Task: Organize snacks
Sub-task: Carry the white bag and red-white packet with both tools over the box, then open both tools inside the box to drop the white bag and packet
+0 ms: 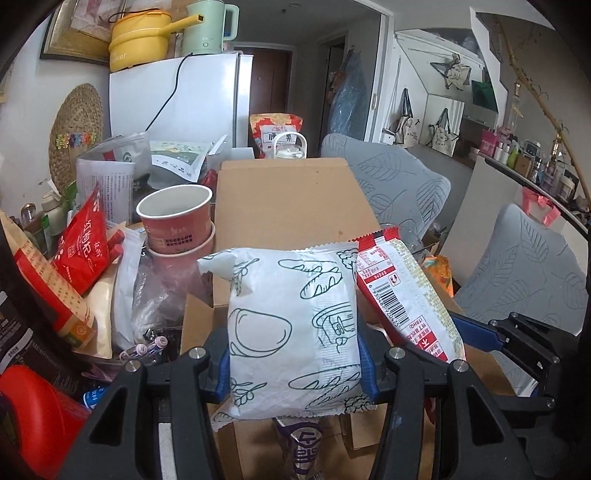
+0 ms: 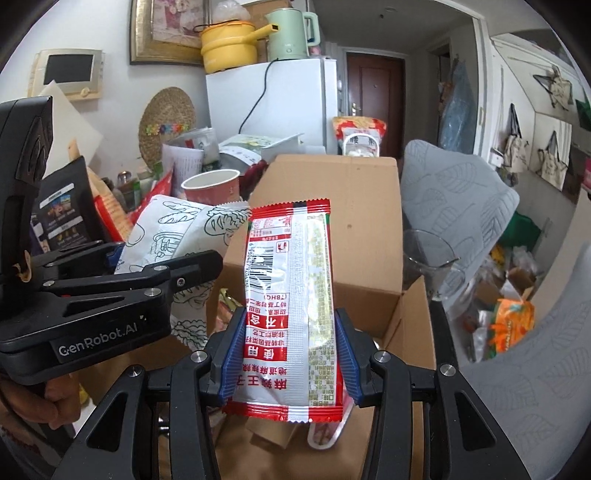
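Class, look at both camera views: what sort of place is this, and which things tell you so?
Most likely a lived-in home, a kitchen-dining corner. A white fridge carries a yellow pot and green kettle, with cushioned chairs nearby and tote bags hanging.

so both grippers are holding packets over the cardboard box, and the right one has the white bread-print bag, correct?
No. The right gripper holds the red-and-white packet, as the right wrist view shows. The white bread-print bag is in the left gripper. Both are over the cardboard box.

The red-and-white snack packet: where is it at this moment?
In the right wrist view, the red-and-white snack packet is clamped upright in the right tool, above the open cardboard box, right of the white bread packet.
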A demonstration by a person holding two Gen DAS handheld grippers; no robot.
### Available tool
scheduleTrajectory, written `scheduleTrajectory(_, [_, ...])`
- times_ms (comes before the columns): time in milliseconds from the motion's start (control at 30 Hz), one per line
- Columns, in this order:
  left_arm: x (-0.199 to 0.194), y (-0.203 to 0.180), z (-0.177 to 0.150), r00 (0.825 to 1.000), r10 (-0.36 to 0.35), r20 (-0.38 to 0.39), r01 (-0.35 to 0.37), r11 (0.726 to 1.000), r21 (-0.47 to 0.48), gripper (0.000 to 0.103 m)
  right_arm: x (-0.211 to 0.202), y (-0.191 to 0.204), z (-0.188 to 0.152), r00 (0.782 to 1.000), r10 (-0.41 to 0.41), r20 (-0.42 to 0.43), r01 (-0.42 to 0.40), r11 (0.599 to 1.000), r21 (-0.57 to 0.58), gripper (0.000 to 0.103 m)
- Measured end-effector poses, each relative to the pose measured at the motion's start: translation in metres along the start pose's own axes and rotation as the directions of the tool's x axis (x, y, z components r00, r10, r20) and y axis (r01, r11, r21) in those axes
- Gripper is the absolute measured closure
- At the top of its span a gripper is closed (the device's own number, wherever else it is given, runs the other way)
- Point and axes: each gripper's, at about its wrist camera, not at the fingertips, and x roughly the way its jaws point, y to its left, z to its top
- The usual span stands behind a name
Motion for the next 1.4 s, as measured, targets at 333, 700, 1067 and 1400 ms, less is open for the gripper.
scheduleTrajectory(333, [0.036, -0.001, -0.014, 0.993, 0.043, -0.114, -0.040, 0.999, 0.021, 0.051, 0.030, -0.011, -0.009, 0.995, -0.029, -0.093, 0.031, 0.999, 0.030, 0.058])
scheduleTrajectory(700, [0.066, -0.007, -0.027, 0.970, 0.100, -0.222, -0.088, 0.994, 0.064, 0.051, 0.055, -0.022, -0.019, 0.972, -0.090, -0.217, 0.100, 0.994, 0.037, 0.057])
scheduleTrajectory(1067, [0.084, -0.006, -0.030, 0.947, 0.124, -0.298, -0.107, 0.992, 0.071, 0.046, 0.061, -0.018, -0.024, 0.959, -0.107, -0.261, 0.116, 0.993, 0.019, 0.051])
scheduleTrajectory(1400, [0.078, -0.010, -0.028, 0.947, 0.121, -0.297, -0.111, 0.993, 0.052, 0.038, 0.053, -0.016, -0.024, 0.963, -0.079, -0.259, 0.091, 0.995, 0.035, 0.042])
